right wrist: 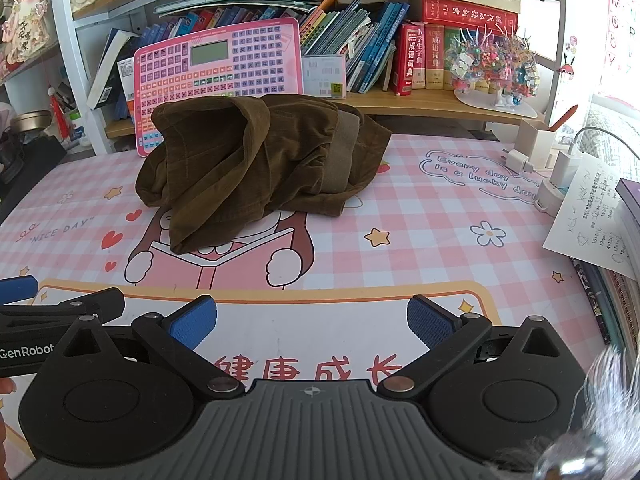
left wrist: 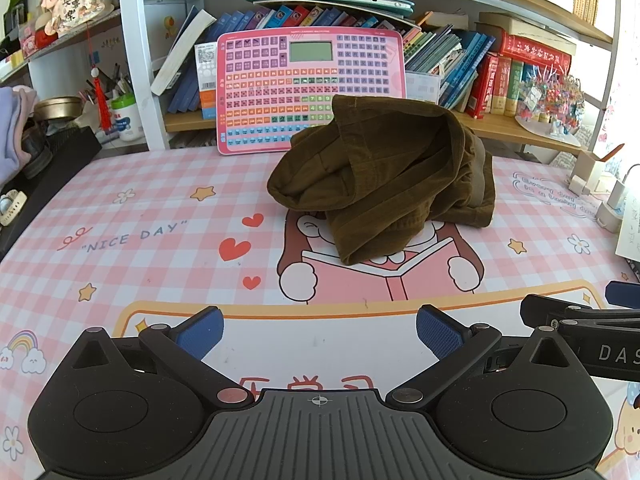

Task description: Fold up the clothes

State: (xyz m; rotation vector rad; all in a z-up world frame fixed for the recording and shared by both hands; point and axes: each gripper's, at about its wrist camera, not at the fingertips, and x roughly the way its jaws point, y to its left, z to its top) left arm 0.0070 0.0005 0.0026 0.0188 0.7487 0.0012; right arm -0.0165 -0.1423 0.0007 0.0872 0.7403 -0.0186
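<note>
A crumpled olive-brown corduroy garment (left wrist: pixel 384 176) (right wrist: pixel 256 164) lies in a heap on the pink checked desk mat (left wrist: pixel 140 216) (right wrist: pixel 420 240), toward the back middle. A greyish band shows along its right side. My left gripper (left wrist: pixel 320 332) hovers open over the mat's near edge, well short of the garment, with nothing between its blue pads. My right gripper (right wrist: pixel 312 320) is also open and empty, alongside the left one. Each wrist view catches the other gripper at its side edge.
A pink learning tablet (left wrist: pixel 308 88) (right wrist: pixel 216 76) leans on the bookshelf behind the garment. Chargers and a white pen holder (right wrist: pixel 536 140) sit at the right back. Papers and notebooks (right wrist: pixel 592 216) lie on the right edge. A black box (left wrist: pixel 48 172) borders the left.
</note>
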